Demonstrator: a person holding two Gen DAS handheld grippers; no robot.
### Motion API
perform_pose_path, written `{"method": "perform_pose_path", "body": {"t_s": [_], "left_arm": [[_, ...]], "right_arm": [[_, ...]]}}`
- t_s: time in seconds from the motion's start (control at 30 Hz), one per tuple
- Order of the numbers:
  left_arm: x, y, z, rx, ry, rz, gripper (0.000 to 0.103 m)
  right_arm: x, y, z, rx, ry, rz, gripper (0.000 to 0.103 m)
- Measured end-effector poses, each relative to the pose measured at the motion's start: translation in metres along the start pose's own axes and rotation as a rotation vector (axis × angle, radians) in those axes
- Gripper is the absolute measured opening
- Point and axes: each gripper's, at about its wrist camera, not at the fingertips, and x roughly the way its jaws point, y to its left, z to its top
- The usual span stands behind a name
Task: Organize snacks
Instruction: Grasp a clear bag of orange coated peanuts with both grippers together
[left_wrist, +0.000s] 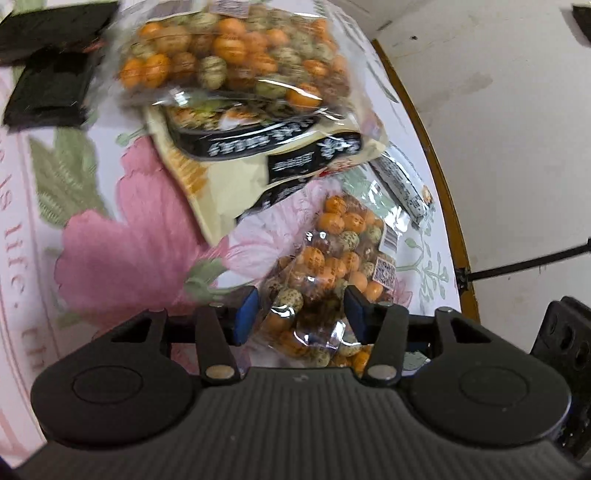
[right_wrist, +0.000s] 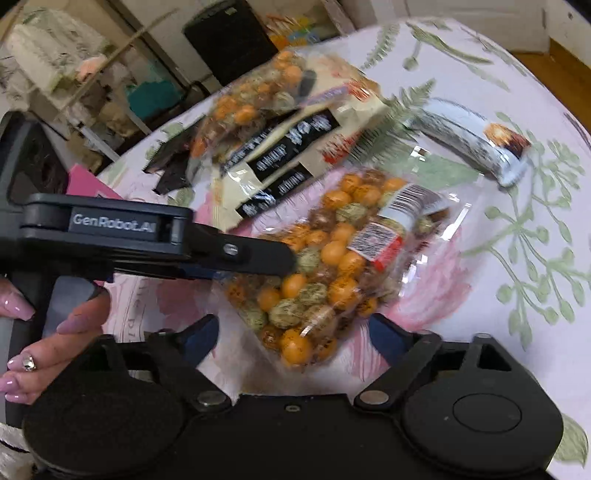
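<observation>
A clear bag of orange and speckled round snacks (left_wrist: 332, 254) (right_wrist: 332, 258) lies lengthwise on the floral tablecloth. My left gripper (left_wrist: 301, 314) has its blue pads pressed on both sides of the bag's near part. In the right wrist view it reaches in from the left onto the bag's edge (right_wrist: 284, 262). My right gripper (right_wrist: 293, 332) is open wide, its fingers on either side of the bag's near end without touching it. A second bag of the same snacks (left_wrist: 229, 55) (right_wrist: 258, 92) rests on cream packets with black labels (left_wrist: 258, 158) (right_wrist: 295, 147).
A white wrapped bar (left_wrist: 402, 184) (right_wrist: 476, 144) lies near the table's rounded wooden edge (left_wrist: 424, 122). Black packets (left_wrist: 48, 85) (right_wrist: 170, 166) sit at the far side. A hand (right_wrist: 55, 332) holds the left gripper's handle. Clutter and a dark box stand beyond the table.
</observation>
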Motion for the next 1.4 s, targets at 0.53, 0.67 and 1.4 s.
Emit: {"method": "perform_pose_path", "body": {"t_s": [0.53, 0.67, 1.4], "left_arm": [[-0.004, -0.054, -0.021, 0.177, 0.036, 0.097, 0.051], [-0.011, -0.069, -0.031, 0.19, 0.055, 0.133, 0.051], [-0.137, -0.084, -0.085, 0.131, -0.037, 0.21, 0.051]], "right_arm": [[-0.005, 0.039, -0.011, -0.199, -0.049, -0.209, 0.082], [-0.017, 0.04, -0.013, -0.192, -0.025, -0.199, 0.076], [-0.082, 0.128, -0.027, -0.471, -0.004, -0.063, 0.074]]}}
